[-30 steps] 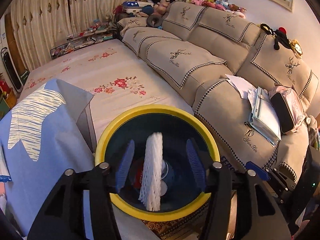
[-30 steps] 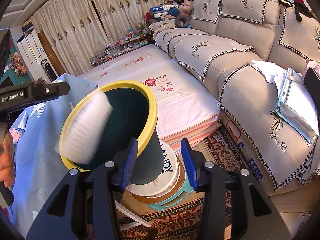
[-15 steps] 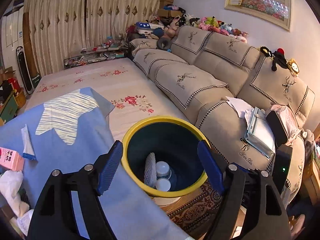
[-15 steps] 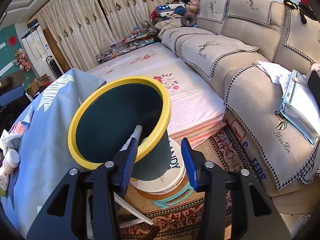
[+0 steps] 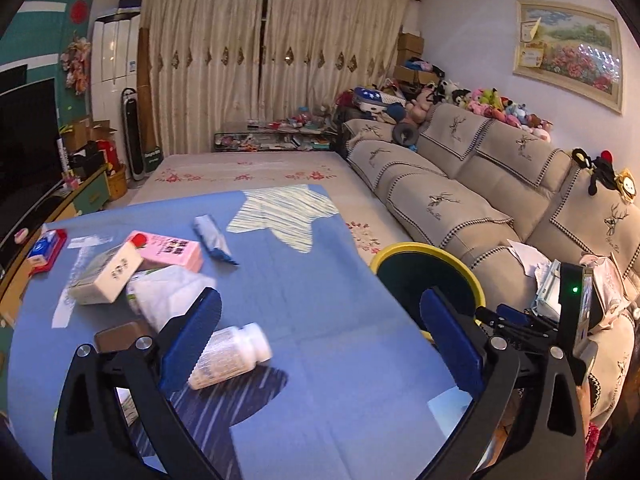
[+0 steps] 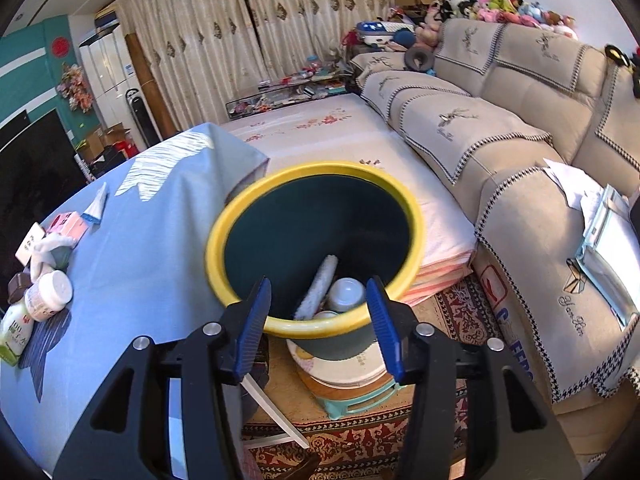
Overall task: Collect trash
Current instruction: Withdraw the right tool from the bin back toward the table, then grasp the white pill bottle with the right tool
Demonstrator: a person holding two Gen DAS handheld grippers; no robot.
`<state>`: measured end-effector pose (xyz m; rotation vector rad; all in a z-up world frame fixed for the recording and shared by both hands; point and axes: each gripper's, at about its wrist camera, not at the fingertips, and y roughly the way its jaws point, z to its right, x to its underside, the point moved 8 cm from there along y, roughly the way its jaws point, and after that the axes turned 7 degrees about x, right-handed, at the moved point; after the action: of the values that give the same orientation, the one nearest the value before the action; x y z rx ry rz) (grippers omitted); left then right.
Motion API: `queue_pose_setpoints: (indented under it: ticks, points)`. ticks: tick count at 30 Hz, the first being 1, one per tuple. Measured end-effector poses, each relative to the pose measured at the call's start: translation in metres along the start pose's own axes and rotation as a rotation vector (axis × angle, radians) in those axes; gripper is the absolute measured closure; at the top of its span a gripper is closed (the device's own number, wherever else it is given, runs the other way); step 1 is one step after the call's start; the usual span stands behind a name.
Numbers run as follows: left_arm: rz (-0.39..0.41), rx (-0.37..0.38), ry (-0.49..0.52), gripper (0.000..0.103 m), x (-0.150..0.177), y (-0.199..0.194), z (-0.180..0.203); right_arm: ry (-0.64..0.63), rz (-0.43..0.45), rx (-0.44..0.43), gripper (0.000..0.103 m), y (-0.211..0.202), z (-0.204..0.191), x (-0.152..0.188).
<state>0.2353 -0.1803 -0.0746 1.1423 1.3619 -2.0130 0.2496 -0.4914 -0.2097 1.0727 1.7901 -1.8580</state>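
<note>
A dark bin with a yellow rim (image 6: 320, 168) stands on stacked stools beside the blue-clothed table (image 5: 320, 280). In it lie a white foam net sleeve (image 6: 318, 284) and a white cup (image 6: 346, 294). My right gripper (image 6: 317, 300) hovers at the bin's near rim, jaws opening, and the pads do not press on it. My left gripper (image 5: 320, 304) is over the table, jaws opening wide with nothing between them. A white bottle (image 5: 232, 350) lies by its left finger. Farther left lie crumpled tissue (image 5: 168, 292), a pink carton (image 5: 168, 250), a white box (image 5: 108, 276) and a blue wrapper (image 5: 212, 236).
A long beige sofa (image 5: 460, 200) runs along the right, with papers and a bag on its near end. A floral mattress (image 5: 248, 168) lies beyond the table. A patterned rug (image 6: 360, 440) covers the floor under the stools. A television (image 5: 24, 140) stands at far left.
My left gripper let the foam sleeve drop into the bin, swung left over the table and opened wide. The bin went from tilted to upright and the right jaws widened slightly.
</note>
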Motion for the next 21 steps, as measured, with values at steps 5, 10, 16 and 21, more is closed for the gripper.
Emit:
queue_pose_setpoints:
  ticks: [5,10,16,21]
  points:
    - [0.047,-0.109,-0.053,0.005,0.009,-0.044,-0.06,-0.071,0.027,-0.021,0.049,-0.016,-0.043,-0.005]
    - [0.109,-0.207,-0.103,0.005,0.014,-0.087,-0.108,-0.157,0.044,-0.106,0.043,-0.034,-0.103,-0.008]
    - [0.151,-0.302,-0.154,0.005,0.027,-0.123,-0.155,-0.275,0.023,-0.253,0.037,-0.046,-0.192,0.002]
    - [0.141,-0.311,-0.212,0.005,0.042,-0.132,-0.179,-0.345,0.008,-0.365,0.012,-0.052,-0.262,0.019]
